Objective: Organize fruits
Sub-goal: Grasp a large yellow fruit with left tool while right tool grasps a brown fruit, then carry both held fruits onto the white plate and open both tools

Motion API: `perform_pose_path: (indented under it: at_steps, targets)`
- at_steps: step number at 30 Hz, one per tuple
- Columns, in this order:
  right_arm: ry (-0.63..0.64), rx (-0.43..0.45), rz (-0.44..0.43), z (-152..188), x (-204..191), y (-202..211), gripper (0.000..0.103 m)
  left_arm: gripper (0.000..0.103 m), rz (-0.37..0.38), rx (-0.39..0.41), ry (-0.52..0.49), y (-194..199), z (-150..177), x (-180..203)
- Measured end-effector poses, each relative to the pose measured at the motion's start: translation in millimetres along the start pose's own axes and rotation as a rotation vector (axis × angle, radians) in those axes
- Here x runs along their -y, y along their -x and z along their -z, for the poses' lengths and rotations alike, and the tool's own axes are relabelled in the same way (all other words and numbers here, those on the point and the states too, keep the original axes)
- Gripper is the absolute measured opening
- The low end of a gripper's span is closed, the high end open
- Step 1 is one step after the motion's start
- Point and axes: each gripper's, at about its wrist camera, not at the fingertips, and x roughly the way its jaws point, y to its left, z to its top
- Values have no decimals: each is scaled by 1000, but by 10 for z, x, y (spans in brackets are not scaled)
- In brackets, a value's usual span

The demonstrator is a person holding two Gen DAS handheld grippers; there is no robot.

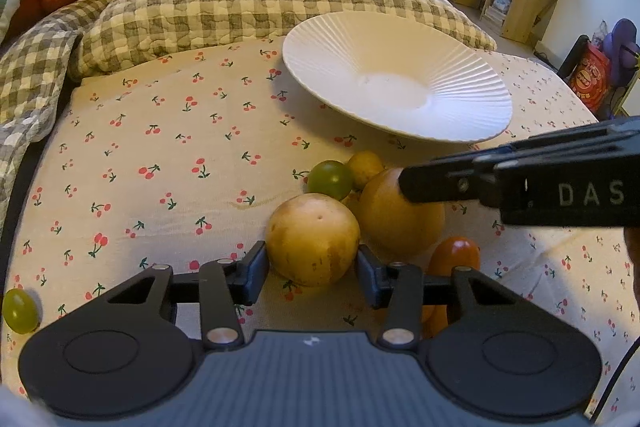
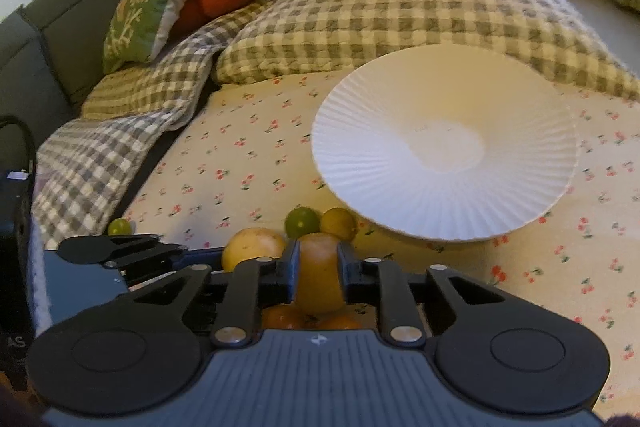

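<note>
Black left gripper (image 1: 313, 269), silver rivets

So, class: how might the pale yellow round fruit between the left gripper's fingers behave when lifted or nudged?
The pale yellow fruit looks round and smooth, so it would probably roll on the cherry-print cloth. It seems firm, likely keeping its shape. The left gripper clasps its curved sides, so it might slip.

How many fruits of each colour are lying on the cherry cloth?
Green fruits: 2
Yellow fruits: 3
Orange fruits, partly hidden: 2
Total: 7
</note>
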Motion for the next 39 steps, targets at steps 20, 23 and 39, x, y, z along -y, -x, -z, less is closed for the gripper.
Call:
perform_pose_path:
  at_steps: [20, 23, 39]
  targets:
    - [14, -11, -46, 105, -66, -168, 42, 39, -38, 6, 48, 120, 87, -125]
    - [14, 2, -56, 88, -83, -121, 42, 39, -33, 15, 52, 159, 83, -144]
    - [-142, 231, -36, -242, 443, 495, 42, 40, 18, 153, 13, 475, -274, 104]
